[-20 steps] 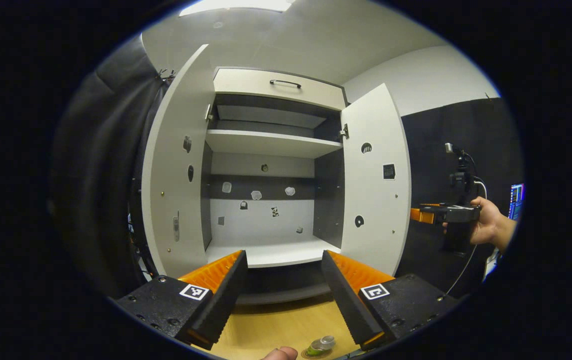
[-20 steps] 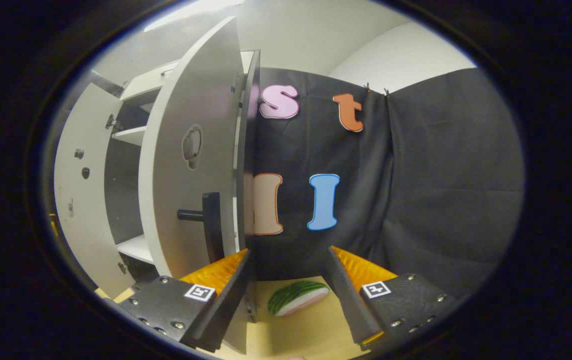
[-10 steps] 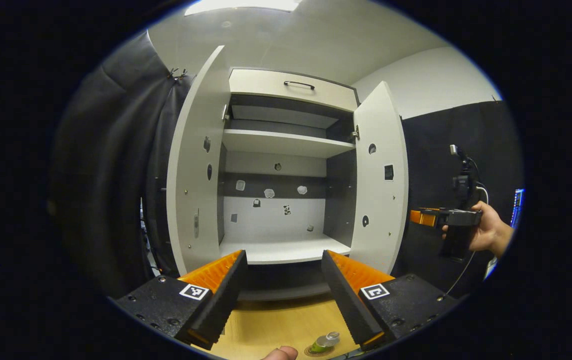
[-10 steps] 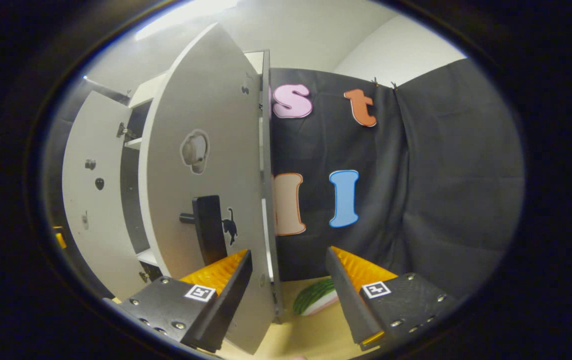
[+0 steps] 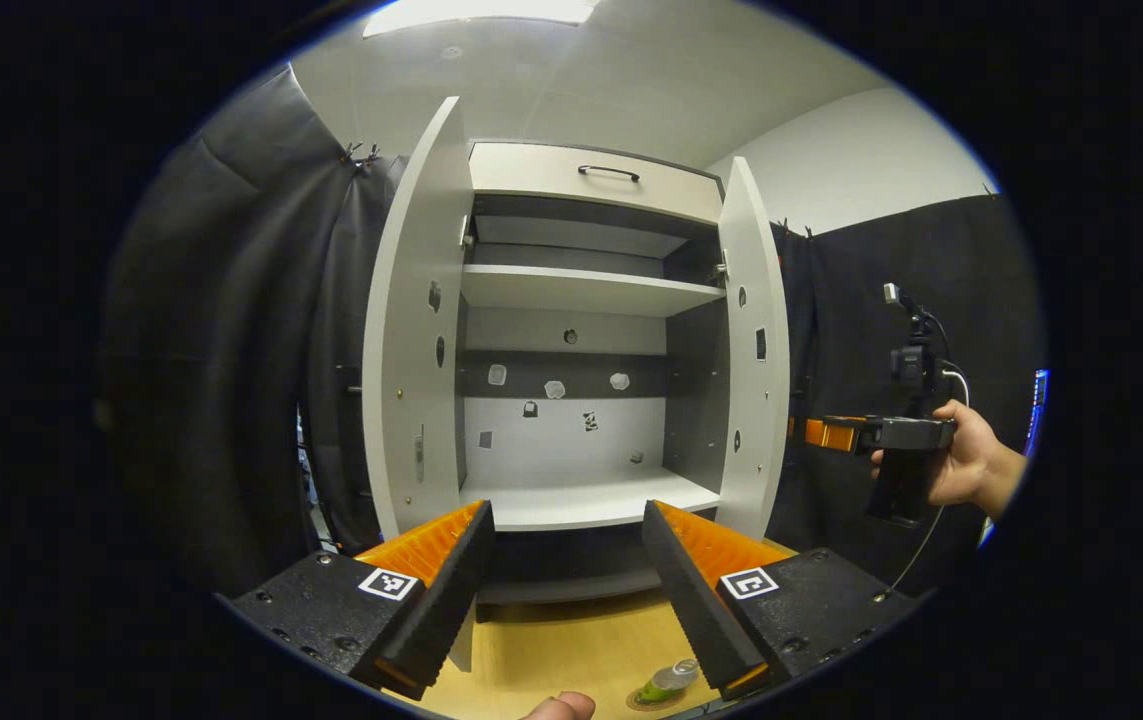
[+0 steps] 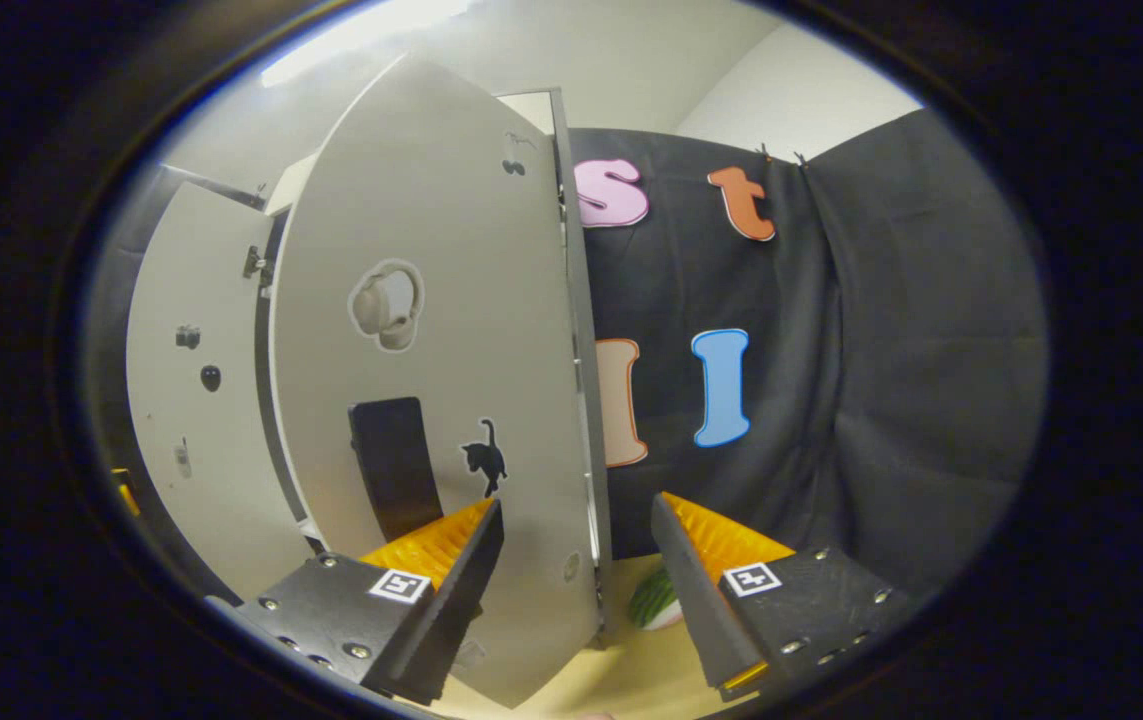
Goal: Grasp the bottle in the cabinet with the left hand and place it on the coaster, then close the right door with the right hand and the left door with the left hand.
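The cabinet (image 5: 581,330) stands with both doors swung out and bare shelves. A small bottle (image 5: 666,680) rests on a round coaster (image 5: 653,699) on the wooden table, just below my left gripper (image 5: 566,590), which is open and holds nothing. The right door (image 5: 756,350) is nearly edge-on in the left gripper view. A hand (image 5: 966,465) holds my right gripper (image 5: 811,432) behind that door. In the right gripper view the right door's outer face (image 6: 451,330) with its dark handle (image 6: 393,465) is close. My right gripper (image 6: 576,590) is open, the door's free edge between its fingers.
The left door (image 5: 411,340) stands wide open; it also appears in the right gripper view as the left door (image 6: 196,400). A watermelon-slice toy (image 6: 653,600) lies on the table past the right door. A camera stand (image 5: 911,350) rises at the right by the booth wall.
The right door has swung toward the cabinet, showing more of its outer face in the right gripper view. My right gripper has moved in with it. The left gripper stays open.
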Demonstrator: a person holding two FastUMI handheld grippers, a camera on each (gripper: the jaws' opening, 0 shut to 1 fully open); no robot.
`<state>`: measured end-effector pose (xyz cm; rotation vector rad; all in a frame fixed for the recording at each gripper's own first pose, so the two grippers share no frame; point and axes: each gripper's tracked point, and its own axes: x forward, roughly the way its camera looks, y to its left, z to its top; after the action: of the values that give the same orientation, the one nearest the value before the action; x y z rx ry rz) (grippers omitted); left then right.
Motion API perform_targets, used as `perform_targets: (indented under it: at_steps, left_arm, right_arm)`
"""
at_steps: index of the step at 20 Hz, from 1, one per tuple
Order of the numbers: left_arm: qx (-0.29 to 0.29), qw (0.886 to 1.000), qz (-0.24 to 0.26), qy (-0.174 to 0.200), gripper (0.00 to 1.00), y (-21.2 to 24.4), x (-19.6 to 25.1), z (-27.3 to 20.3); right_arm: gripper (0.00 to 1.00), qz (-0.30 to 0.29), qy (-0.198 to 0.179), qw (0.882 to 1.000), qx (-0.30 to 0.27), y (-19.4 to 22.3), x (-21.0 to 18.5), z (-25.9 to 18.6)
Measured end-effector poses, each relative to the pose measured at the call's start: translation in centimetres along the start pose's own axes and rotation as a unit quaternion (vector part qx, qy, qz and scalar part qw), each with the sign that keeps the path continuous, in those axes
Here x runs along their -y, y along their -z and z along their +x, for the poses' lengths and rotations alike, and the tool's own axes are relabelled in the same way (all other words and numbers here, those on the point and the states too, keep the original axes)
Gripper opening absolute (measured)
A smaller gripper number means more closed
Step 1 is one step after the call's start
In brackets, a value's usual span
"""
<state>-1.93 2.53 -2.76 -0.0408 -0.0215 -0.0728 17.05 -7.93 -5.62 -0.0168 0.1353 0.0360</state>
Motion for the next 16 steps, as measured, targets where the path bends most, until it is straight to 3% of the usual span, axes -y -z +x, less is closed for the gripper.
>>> perform_targets:
  at_steps: [6, 9, 16]
  left_arm:
    - [-0.01, 1.0, -0.005, -0.02, 0.94, 0.9, -2.3, -0.8]
    - [-0.01, 0.999, -0.007, -0.03, 0.94, 0.9, -3.6, -1.2]
    - [-0.032, 0.998, -0.004, -0.057, 0.95, 2.4, -8.2, -2.1]
  right_arm:
    - [0.87, 0.0, -0.029, 1.0, -0.003, 0.3, -3.6, 1.1]
    - [0.93, 0.004, -0.06, 0.998, 0.004, 0.3, -6.4, 1.6]
    - [0.93, -0.025, -0.068, 0.997, -0.008, 2.1, -8.8, 2.3]
